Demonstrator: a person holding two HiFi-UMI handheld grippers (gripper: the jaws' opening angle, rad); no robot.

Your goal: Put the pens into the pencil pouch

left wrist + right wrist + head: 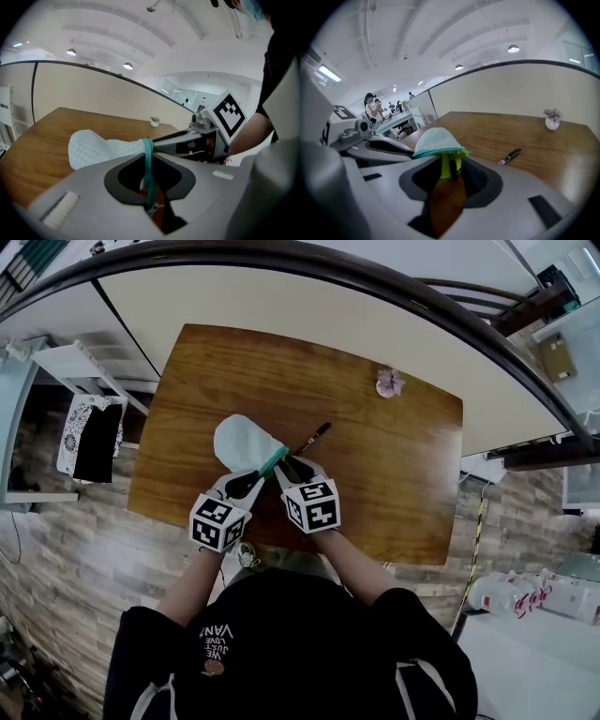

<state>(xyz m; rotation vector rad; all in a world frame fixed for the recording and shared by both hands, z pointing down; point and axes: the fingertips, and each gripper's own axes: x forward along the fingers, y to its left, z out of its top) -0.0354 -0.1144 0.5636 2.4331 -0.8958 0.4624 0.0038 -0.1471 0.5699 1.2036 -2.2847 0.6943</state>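
A pale mint pencil pouch with a teal zip edge lies on the wooden table, mouth toward me. My left gripper is shut on that teal edge and holds the mouth up. My right gripper is at the mouth. Its jaws stand apart on either side of a yellow-green pen that sticks out of the pouch, and the pads do not press on it. A black pen lies loose on the table just right of the pouch, seen again as the black pen in the right gripper view.
A small white pot with a pink flower stands near the table's far right edge. A white rack stands off the table's left side. Both grippers work close to the table's near edge.
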